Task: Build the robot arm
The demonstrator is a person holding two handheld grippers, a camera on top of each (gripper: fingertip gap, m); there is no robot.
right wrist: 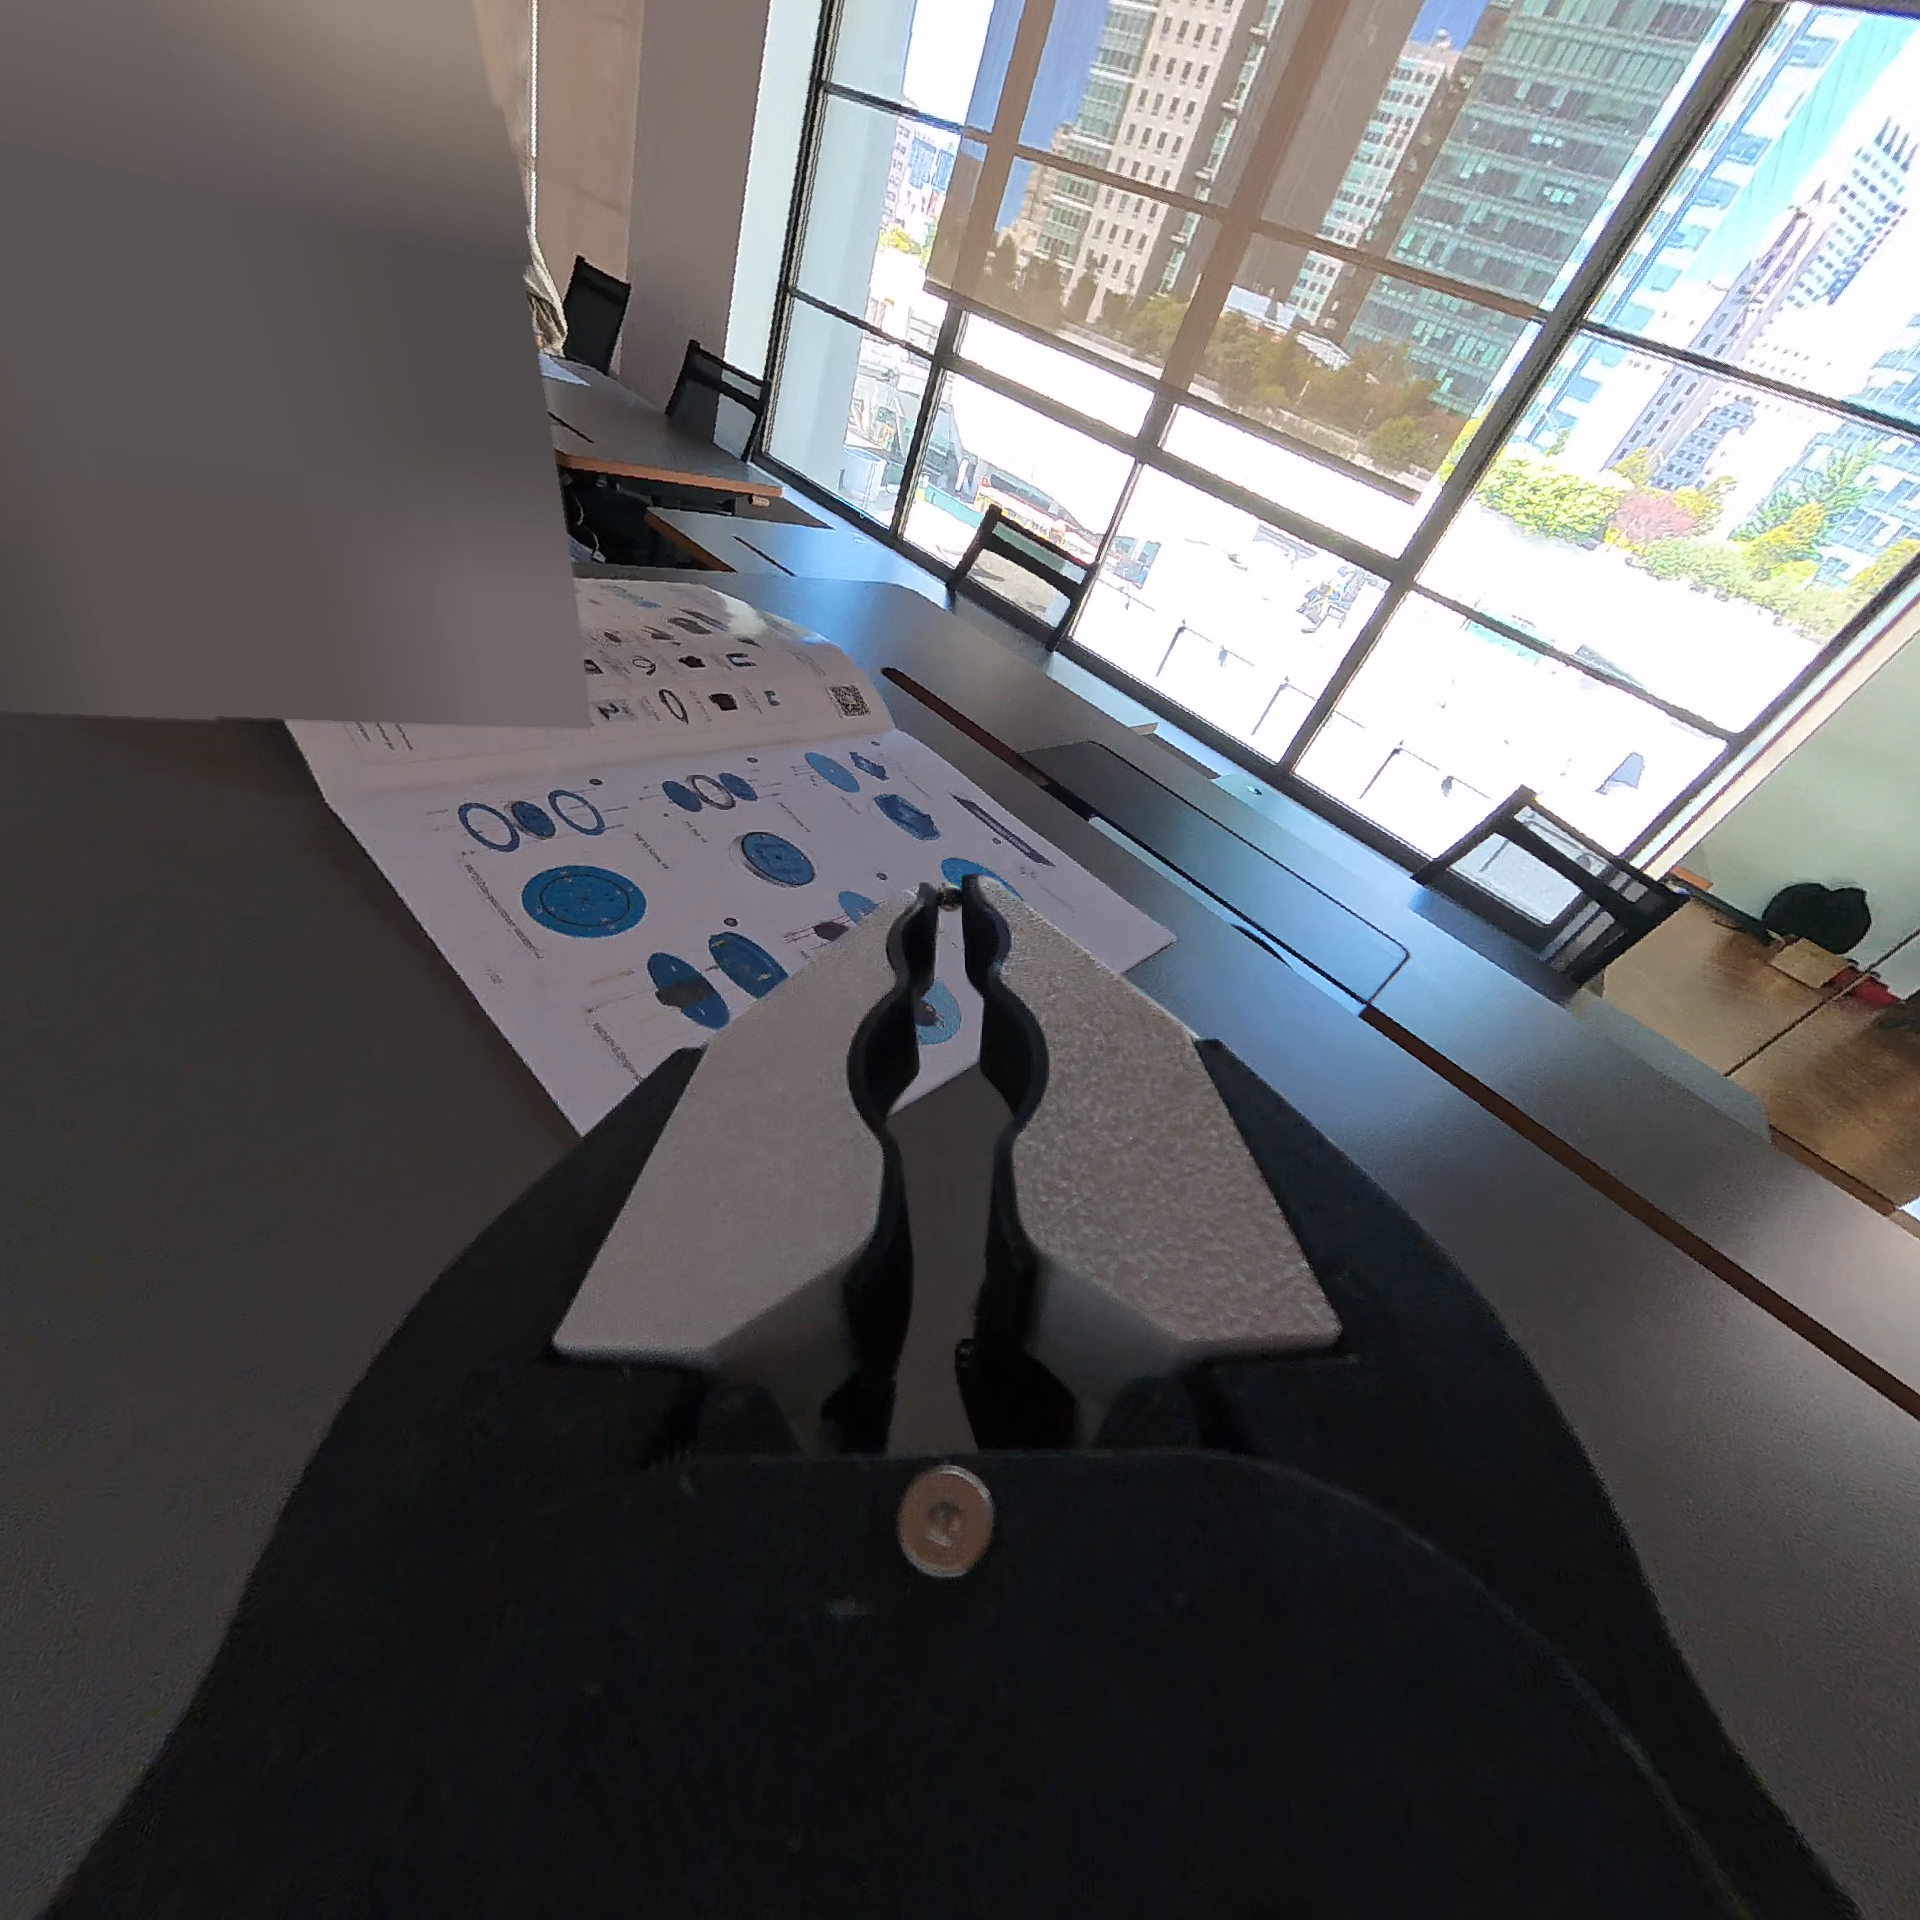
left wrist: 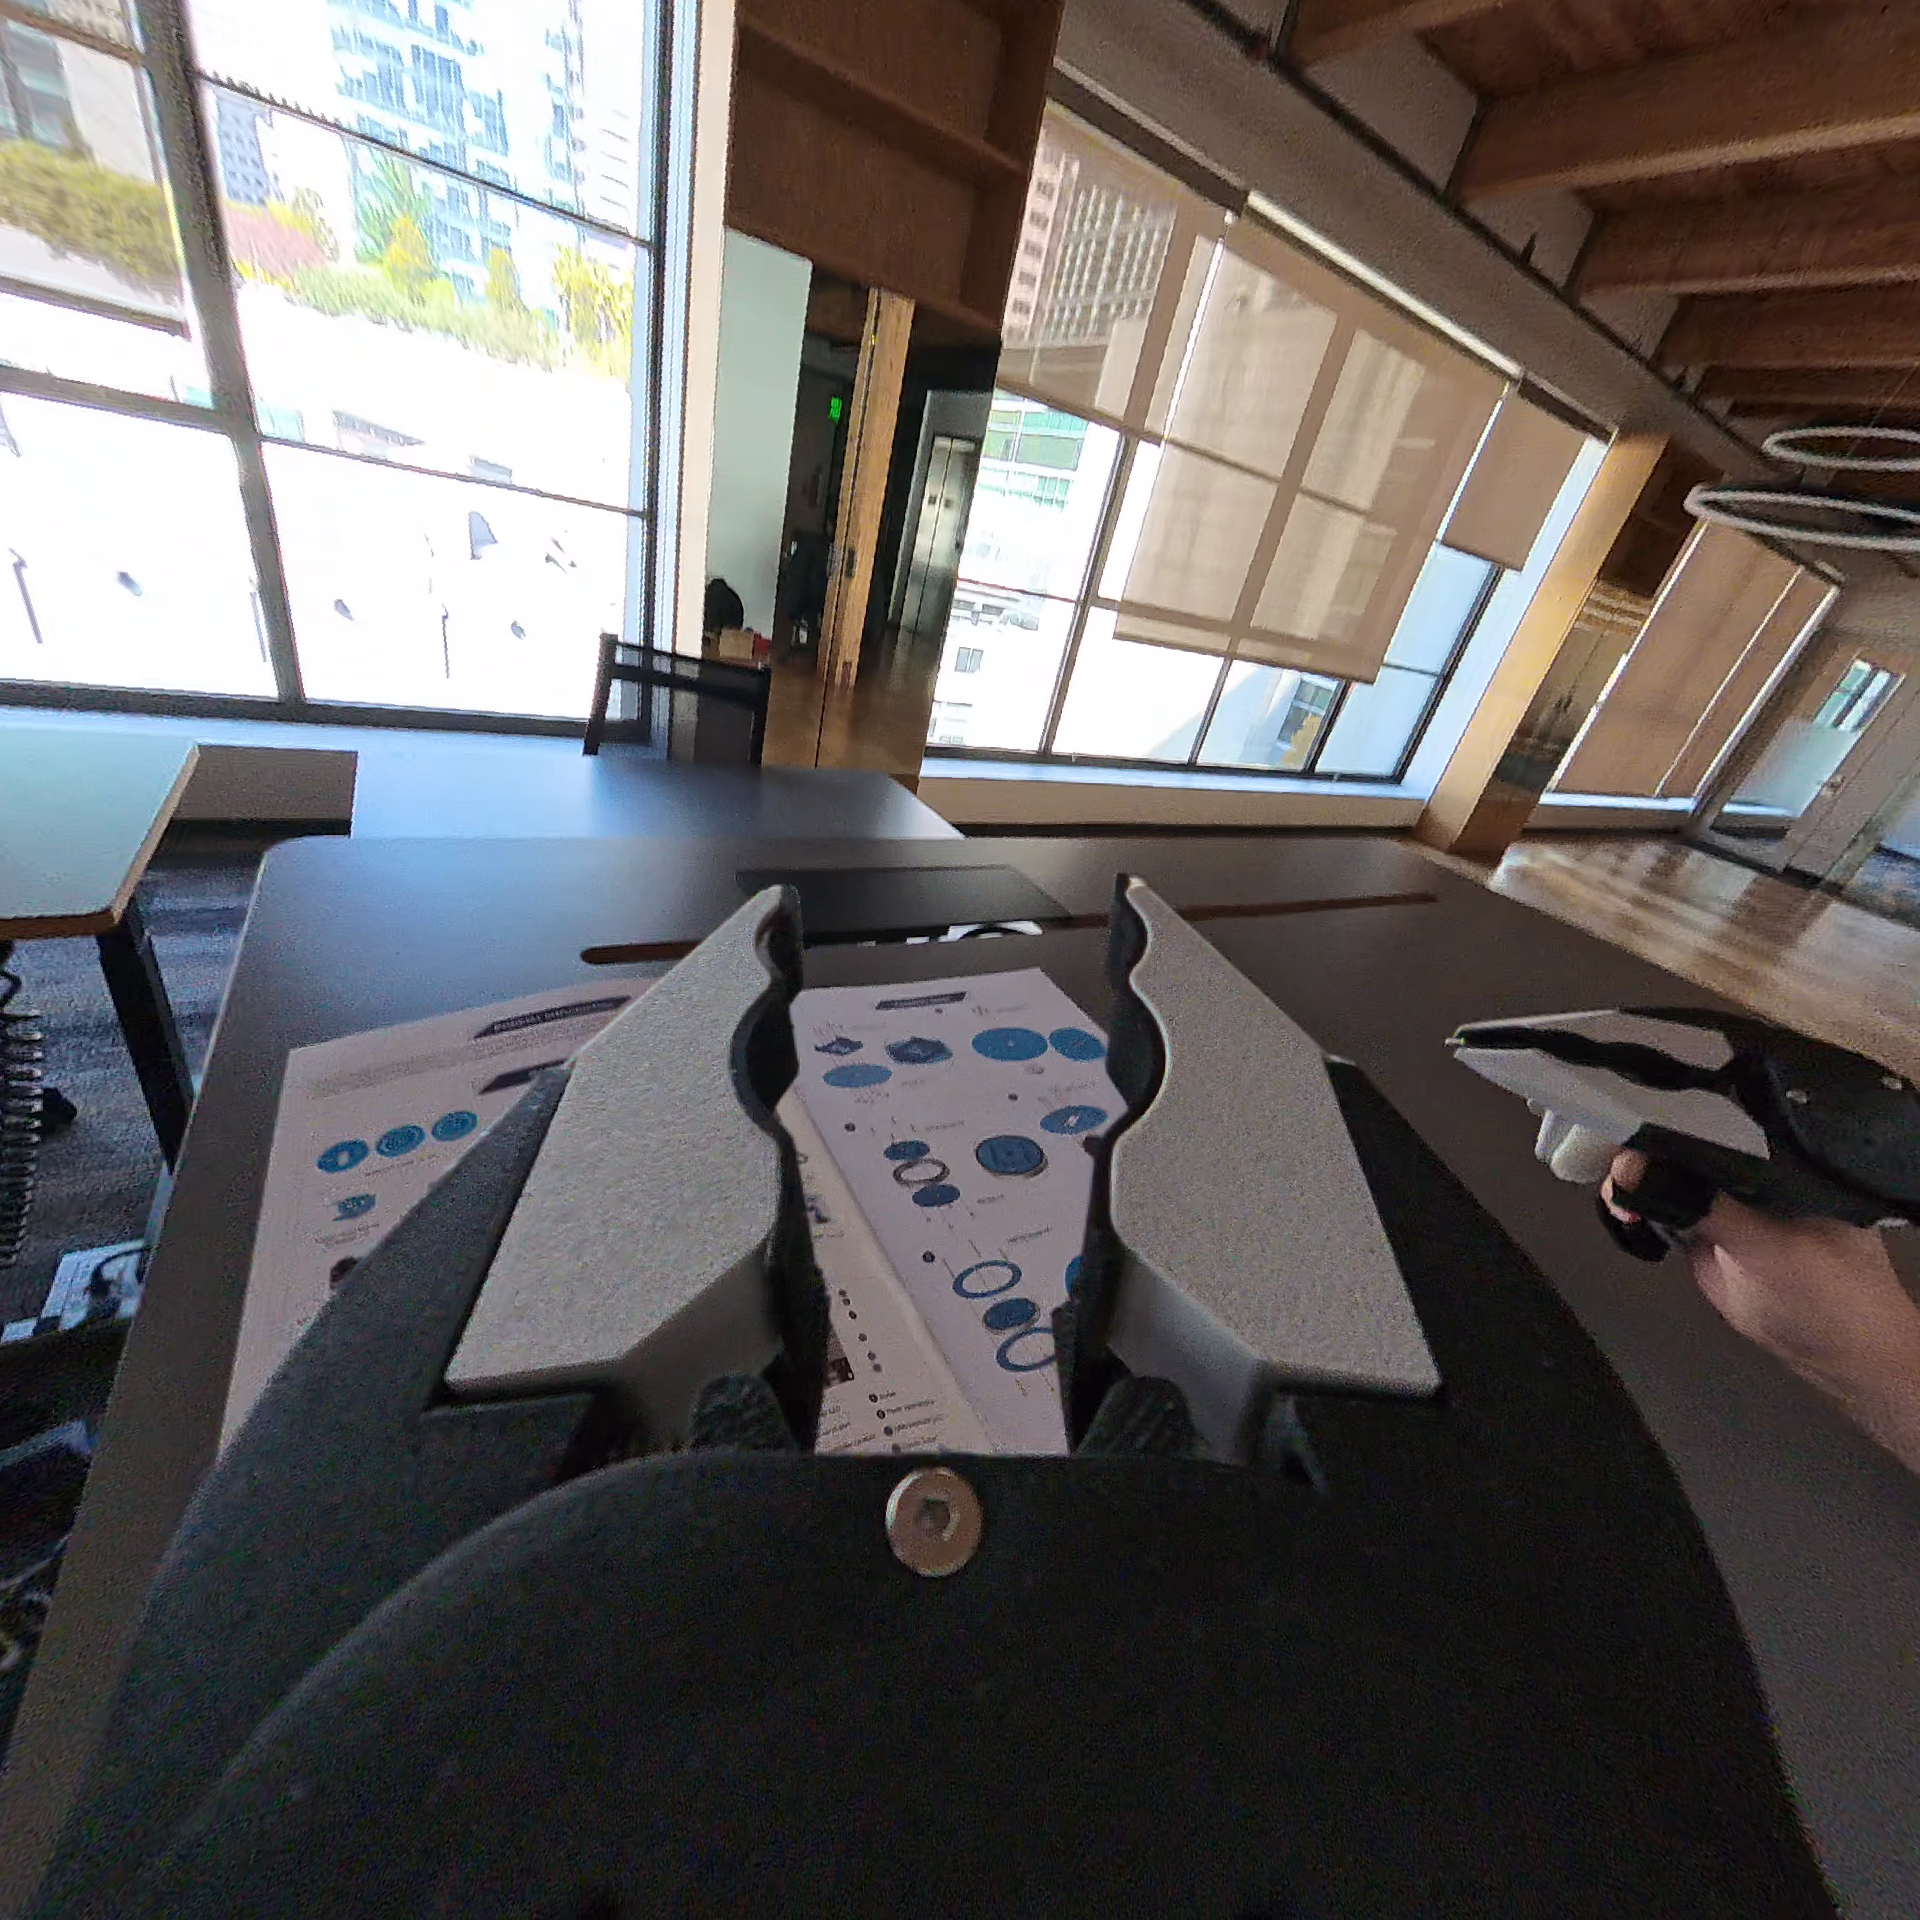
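Left gripper point(left wrist: 956, 925) spread wide, empty, over open booklet point(left wrist: 935, 1143) mid dark table point(left wrist: 416, 904). Right gripper point(right wrist: 945, 899) pinching tiny metallic bit point(right wrist: 947, 889) at tips, above booklet's near edge.

A: Room check. Dark desk point(left wrist: 416, 894) up front, long slot point(left wrist: 1299, 906) across its back. Second dark desk point(left wrist: 644, 795) behind it, black chair point(left wrist: 675, 691) at the window side.

B: Windows point(left wrist: 312, 416)?

A: Big grid panes, full daylight, towers and trees outside. Roller shades point(left wrist: 1278, 478) half down on the right bank.

B: Ceiling, floor?

A: Exposed wood beams point(left wrist: 1662, 135), ring lights point(left wrist: 1829, 488). Glossy wood floor point(left wrist: 1714, 914) to the right, glare on it.

B: The other view?

A: More chairs point(right wrist: 1023, 571) along the windows point(right wrist: 1351, 364), row of desks point(right wrist: 665, 442) running back. Black bag point(right wrist: 1816, 920) on the floor far right.
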